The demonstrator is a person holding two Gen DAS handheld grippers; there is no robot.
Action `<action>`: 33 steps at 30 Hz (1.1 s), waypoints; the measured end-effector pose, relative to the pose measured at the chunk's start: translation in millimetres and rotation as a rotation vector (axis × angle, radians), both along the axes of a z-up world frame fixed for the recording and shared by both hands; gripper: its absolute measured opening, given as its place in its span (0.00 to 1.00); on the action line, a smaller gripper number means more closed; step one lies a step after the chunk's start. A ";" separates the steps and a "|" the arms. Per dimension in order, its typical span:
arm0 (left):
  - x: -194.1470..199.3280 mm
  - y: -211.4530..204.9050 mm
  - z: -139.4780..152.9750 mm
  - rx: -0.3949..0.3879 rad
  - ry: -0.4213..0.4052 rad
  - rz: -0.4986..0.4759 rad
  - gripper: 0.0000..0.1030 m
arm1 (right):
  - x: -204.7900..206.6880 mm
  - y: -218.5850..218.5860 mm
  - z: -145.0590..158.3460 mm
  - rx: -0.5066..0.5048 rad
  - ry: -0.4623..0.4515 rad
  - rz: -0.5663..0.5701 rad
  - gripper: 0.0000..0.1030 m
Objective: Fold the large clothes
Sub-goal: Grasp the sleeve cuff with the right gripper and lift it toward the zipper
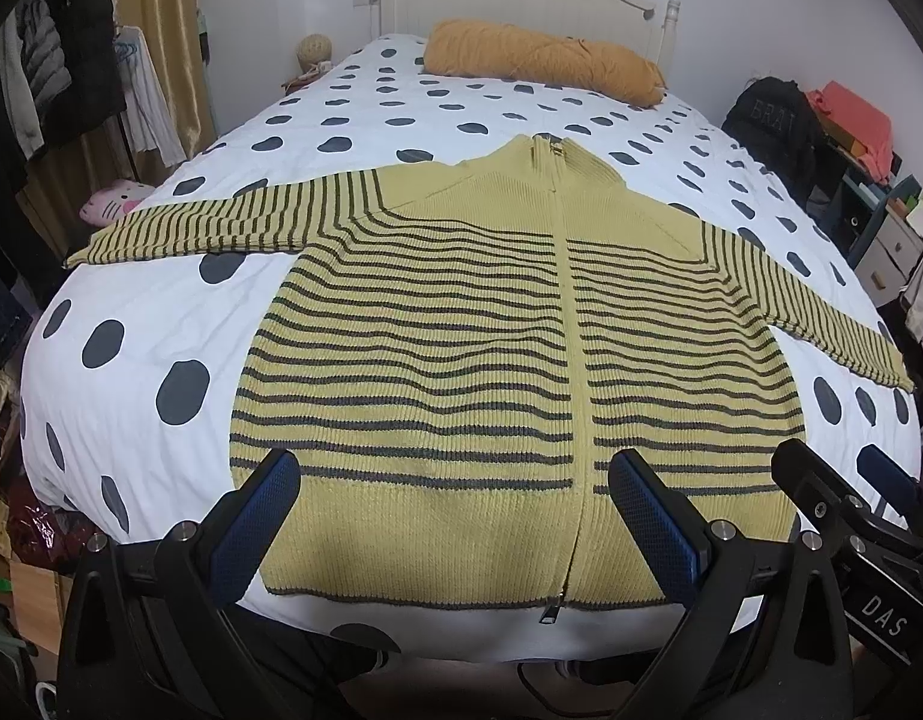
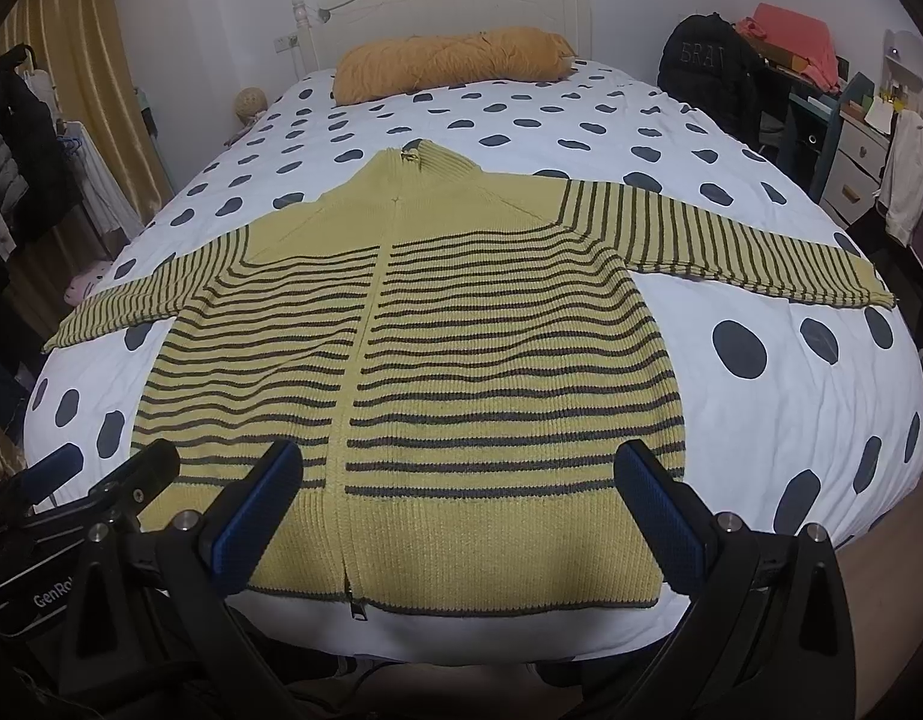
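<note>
A yellow knit zip cardigan (image 1: 461,348) (image 2: 437,348) with dark stripes lies flat and face up on the bed, both sleeves spread out to the sides, its hem toward me. My left gripper (image 1: 452,468) hovers open above the hem, left of the zip, with nothing between its blue pads. My right gripper (image 2: 458,459) hangs open over the hem on the right of the zip, also holding nothing. The right gripper (image 1: 833,480) also shows at the right edge of the left wrist view, and the left gripper (image 2: 110,474) at the left edge of the right wrist view.
The bed has a white cover with dark dots (image 1: 161,324) (image 2: 791,372) and a mustard bolster pillow (image 1: 539,60) (image 2: 443,60) by the headboard. A clothes rack (image 1: 47,72) and gold curtain stand left; a black bag (image 2: 704,69) and drawers (image 2: 851,162) stand right.
</note>
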State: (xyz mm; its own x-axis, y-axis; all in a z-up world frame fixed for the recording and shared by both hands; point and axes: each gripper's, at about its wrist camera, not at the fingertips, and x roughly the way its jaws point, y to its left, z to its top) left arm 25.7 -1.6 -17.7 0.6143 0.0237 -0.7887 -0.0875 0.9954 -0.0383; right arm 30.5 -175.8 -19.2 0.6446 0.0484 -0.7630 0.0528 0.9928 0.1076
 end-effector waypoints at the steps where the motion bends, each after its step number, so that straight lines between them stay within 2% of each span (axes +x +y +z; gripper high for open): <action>1: -0.1 -0.2 -0.3 -0.001 0.000 0.000 1.00 | 0.1 -0.3 -0.1 0.001 0.001 0.001 1.00; 10: 4.7 -6.0 -6.0 0.001 0.016 -0.002 1.00 | 1.7 -7.6 -2.1 0.009 -0.004 -0.004 1.00; 13: 7.4 -9.1 -9.9 0.001 0.028 -0.010 1.00 | 8.4 -34.0 -0.7 0.069 -0.044 -0.005 1.00; 16: 12.8 -12.1 -16.6 -0.004 0.049 -0.014 1.00 | 22.8 -99.1 -0.9 0.137 -0.111 -0.075 1.00; 18: 18.2 -14.1 -20.5 -0.007 0.058 -0.011 1.00 | 34.0 -161.2 -6.0 0.209 -0.143 -0.157 1.00; 21: 29.8 -18.2 -27.0 -0.014 0.059 0.006 1.00 | 47.0 -273.6 -28.7 0.410 -0.186 -0.296 1.00; 24: 47.2 -25.1 -38.6 -0.022 0.089 0.015 1.00 | 57.1 -355.5 -50.7 0.468 -0.155 -0.461 1.00; 28: 71.5 -38.2 -55.1 -0.013 0.134 0.011 1.00 | 63.6 -430.6 -71.5 0.517 -0.185 -0.568 1.00; 33: 89.5 -51.2 -65.9 -0.001 0.147 0.015 1.00 | 80.6 -488.9 -87.5 0.581 -0.223 -0.640 0.99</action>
State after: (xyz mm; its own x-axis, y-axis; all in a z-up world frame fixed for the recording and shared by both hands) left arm 115.1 -52.8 -83.6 0.4915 0.0313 -0.8703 -0.1068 0.9940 -0.0245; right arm 111.2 -664.8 -106.7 0.8113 -0.0314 -0.5837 0.4958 0.5659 0.6587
